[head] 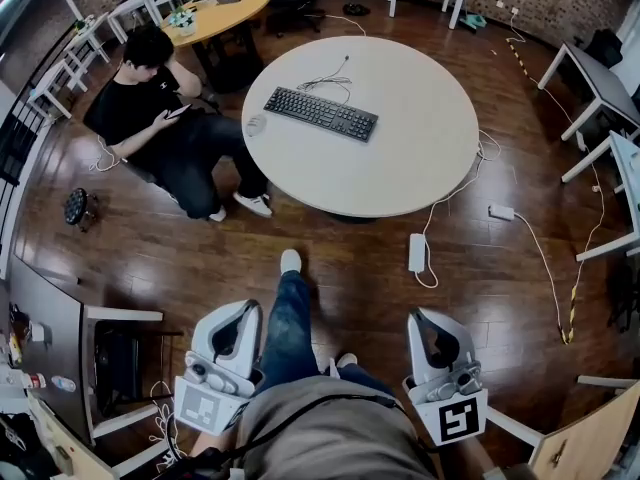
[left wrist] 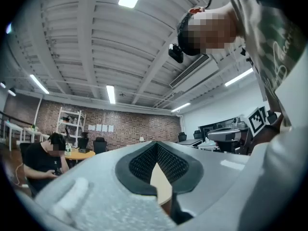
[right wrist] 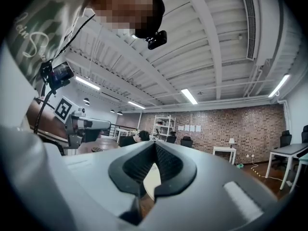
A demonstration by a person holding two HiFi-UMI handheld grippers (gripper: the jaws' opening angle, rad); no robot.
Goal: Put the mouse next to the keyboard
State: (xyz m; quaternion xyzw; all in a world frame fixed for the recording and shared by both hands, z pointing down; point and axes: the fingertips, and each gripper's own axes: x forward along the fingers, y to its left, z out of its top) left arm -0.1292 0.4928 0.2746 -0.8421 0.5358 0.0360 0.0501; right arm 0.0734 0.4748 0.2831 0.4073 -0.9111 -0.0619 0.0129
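A black keyboard [head: 320, 114] lies on the round beige table [head: 420, 138], its cable curling behind it. The pale mouse [head: 256, 124] sits near the table's left edge, a short way left of the keyboard. Both grippers are held low and far from the table, one on each side of my leg. In the head view my left gripper [head: 240, 310] and right gripper [head: 426, 318] point toward the table. The left gripper [left wrist: 155, 143] has its jaws together with nothing between them. The right gripper [right wrist: 155, 144] looks the same, tips meeting, empty.
A person [head: 160, 118] sits beside the table's left edge, close to the mouse. A white power strip [head: 417, 252] and an adapter [head: 501, 212] with cables lie on the wooden floor. White desks [head: 598, 76] stand at the right, and a yellow round table [head: 215, 13] is behind.
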